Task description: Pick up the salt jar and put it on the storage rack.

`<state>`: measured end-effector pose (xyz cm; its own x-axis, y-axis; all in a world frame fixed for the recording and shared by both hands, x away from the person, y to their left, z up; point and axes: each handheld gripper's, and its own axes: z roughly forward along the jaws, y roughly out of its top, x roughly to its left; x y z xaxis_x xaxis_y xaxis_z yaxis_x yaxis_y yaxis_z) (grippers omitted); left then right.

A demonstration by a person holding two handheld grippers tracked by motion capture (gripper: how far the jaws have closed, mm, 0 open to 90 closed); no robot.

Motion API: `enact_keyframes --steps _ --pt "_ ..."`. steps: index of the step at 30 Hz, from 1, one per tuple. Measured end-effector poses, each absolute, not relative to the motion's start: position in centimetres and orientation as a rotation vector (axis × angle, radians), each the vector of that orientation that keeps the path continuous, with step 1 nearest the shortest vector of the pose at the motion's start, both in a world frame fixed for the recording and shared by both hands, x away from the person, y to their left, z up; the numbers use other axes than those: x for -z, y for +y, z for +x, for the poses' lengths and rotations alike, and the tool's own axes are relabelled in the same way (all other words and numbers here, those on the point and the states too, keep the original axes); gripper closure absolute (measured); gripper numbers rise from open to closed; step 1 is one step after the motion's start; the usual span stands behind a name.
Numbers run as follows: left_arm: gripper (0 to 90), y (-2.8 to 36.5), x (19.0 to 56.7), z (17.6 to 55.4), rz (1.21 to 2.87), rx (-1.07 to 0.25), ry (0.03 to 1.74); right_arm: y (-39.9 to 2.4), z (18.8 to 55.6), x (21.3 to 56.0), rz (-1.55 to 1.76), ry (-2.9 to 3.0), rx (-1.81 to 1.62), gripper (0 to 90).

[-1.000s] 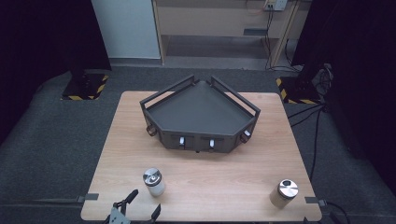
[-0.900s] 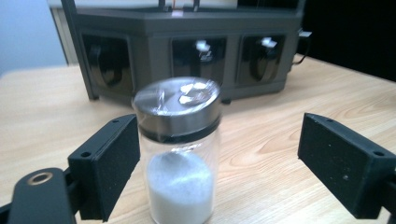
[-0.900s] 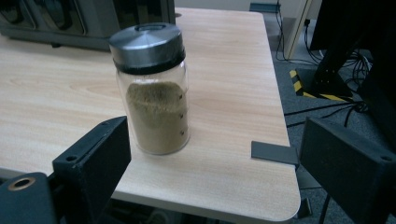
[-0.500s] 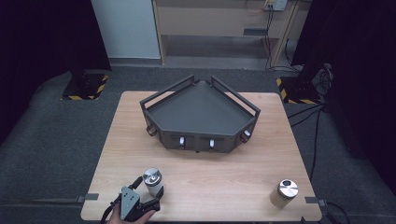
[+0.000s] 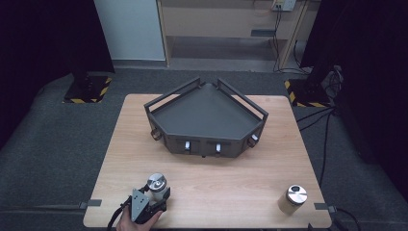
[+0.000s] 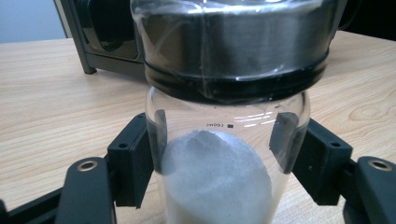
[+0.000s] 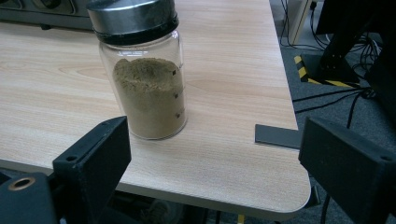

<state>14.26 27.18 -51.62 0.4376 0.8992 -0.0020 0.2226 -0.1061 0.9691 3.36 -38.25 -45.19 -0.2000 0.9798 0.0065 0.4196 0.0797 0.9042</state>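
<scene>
Left gripper [image 5: 153, 198] advanced, jaws just closed on white-powder jar [image 5: 156, 185]; tray [image 5: 207, 118] beyond

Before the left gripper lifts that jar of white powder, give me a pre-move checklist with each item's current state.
1. Left gripper jaws have just been closing; pads press both sides of the white-powder jar: ok.
2. Grip sits on the glass body, below the metal lid: ok.
3. Lid seated on the jar: looks on; tightness cannot tell.
4. Jar upright on the table: ok.
5. Path to the dark corner tray free of things: ok.
6. Right gripper open, off the table's edge, short of the brown-powder jar and away from the left side: ok.
</scene>
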Motion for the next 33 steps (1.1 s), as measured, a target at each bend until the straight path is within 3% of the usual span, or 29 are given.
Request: enact_keyframes --steps 21,31,33 --pt "30.2 27.9 49.3 16.4 1.636 -0.685 0.979 -38.6 3.8 45.7 1.427 1.706 -1.093 9.4" --pt "30.2 26.4 42.0 20.5 1.569 -0.730 0.873 -38.5 3.6 45.5 1.422 1.699 -1.100 9.4" --pt "30.2 25.1 39.0 23.7 1.539 -0.767 0.849 -38.5 3.6 45.5 1.425 1.700 -1.098 9.4"
